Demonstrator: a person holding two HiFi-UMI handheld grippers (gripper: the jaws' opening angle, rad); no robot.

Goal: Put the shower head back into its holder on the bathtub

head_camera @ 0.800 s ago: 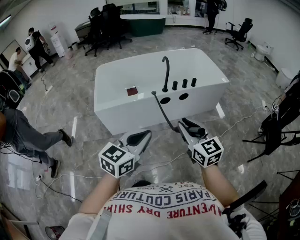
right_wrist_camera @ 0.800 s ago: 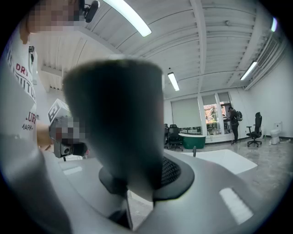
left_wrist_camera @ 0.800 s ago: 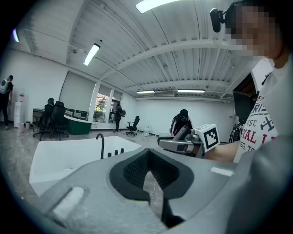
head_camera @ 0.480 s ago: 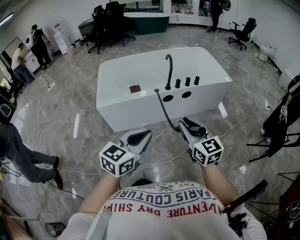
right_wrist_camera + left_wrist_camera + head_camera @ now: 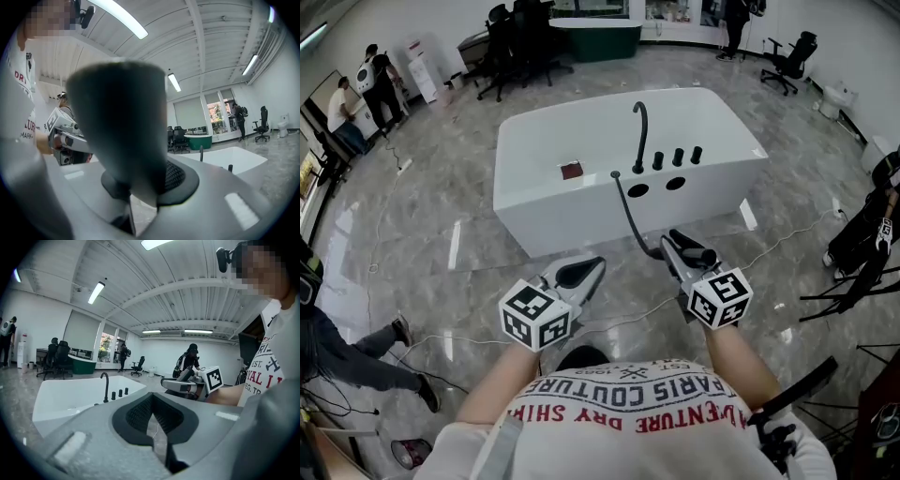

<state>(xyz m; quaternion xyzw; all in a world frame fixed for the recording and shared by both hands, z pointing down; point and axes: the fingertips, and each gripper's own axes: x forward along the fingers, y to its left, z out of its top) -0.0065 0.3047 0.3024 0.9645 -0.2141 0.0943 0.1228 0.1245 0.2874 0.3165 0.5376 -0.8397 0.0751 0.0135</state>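
Note:
A white bathtub (image 5: pixel 581 211) stands ahead of me on the floor. On its near deck are a black arched faucet (image 5: pixel 639 131), three black knobs (image 5: pixel 678 157) and two dark holes (image 5: pixel 638 190). A black hose (image 5: pixel 628 214) runs from the deck down to the black shower head (image 5: pixel 692 251). My right gripper (image 5: pixel 675 246) is shut on it, short of the tub. In the right gripper view the shower head (image 5: pixel 117 122) fills the jaws. My left gripper (image 5: pixel 579 274) is beside it, shut and empty, its pads (image 5: pixel 140 416) meeting.
A small red thing (image 5: pixel 572 170) lies on the tub's deck. Thin cables (image 5: pixel 619 323) cross the glossy floor in front of me. Office chairs (image 5: pixel 520 37) and a dark green tub (image 5: pixel 600 33) stand behind. People (image 5: pixel 347 103) are at the left; a black stand (image 5: pixel 862 244) is at the right.
Both grippers keep their places, the right still on the shower head. The tub sits slightly higher in view. The person at the left has walked off toward the lower left.

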